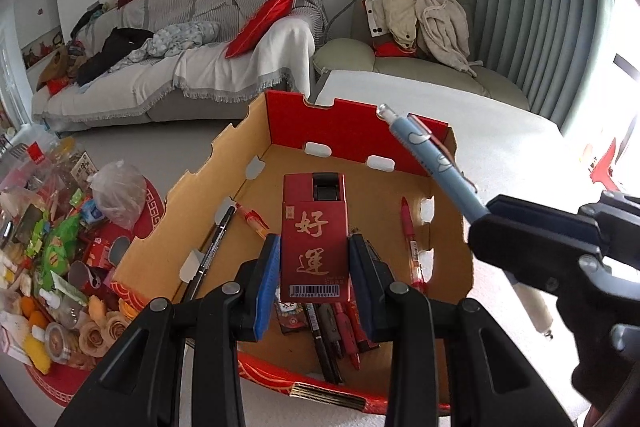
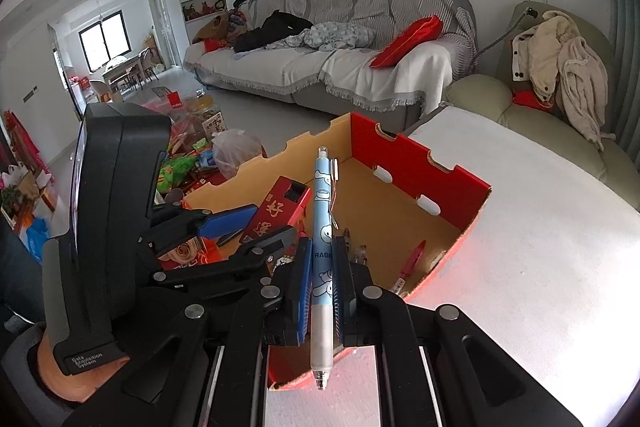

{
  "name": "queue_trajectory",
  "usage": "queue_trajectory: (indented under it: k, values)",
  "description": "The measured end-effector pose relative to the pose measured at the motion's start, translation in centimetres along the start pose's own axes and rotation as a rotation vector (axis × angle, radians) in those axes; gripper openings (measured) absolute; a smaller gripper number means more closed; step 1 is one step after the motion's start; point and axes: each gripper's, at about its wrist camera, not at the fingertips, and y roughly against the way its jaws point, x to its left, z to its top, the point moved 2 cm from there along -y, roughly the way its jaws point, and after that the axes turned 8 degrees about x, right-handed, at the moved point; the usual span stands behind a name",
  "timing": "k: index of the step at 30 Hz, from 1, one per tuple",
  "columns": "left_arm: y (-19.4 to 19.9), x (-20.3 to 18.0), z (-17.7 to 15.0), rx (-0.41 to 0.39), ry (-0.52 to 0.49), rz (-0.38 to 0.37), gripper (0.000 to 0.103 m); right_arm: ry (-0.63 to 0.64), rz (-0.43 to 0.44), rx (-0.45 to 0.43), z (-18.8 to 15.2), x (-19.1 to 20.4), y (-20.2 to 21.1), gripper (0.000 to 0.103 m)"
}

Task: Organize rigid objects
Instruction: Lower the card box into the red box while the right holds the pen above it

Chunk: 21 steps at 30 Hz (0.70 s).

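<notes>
My left gripper (image 1: 314,251) is shut on a red box with gold characters (image 1: 314,239) and holds it over the open cardboard box (image 1: 356,125). My right gripper (image 2: 323,251) is shut on a light blue pen (image 2: 325,227) that points up and away, over the near right part of the cardboard box (image 2: 420,163). The right gripper also shows in the left wrist view (image 1: 536,227) at the right with the pen (image 1: 432,163). Several pens (image 1: 336,331) lie on the box floor, with a red pen (image 1: 412,239) at its right and a black pen (image 1: 212,247) at its left.
The cardboard box stands on a white table (image 2: 540,267). A red tray (image 1: 48,383) piled with snacks, jars and a plastic bag (image 1: 118,193) sits to the left. A sofa (image 1: 200,67) and a green armchair (image 1: 420,67) stand behind.
</notes>
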Motion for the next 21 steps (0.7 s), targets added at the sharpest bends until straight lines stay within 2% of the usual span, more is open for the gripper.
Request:
queue_trajectory:
  k: [11,18,21]
  values:
    - [-1.4,1.1,0.9,0.026,-0.003,0.033,0.037,-0.009,0.004,0.036,0.5,0.0,-2.0,0.011]
    - [-2.5,1.0,0.9,0.064,-0.016,0.014,0.037,-0.051,0.013,0.079,0.5,-1.1,-3.3,0.011]
    - [-3.0,1.2,0.8,0.09,-0.001,-0.021,0.037,-0.051,0.016,0.088,0.5,-1.0,-3.4,0.011]
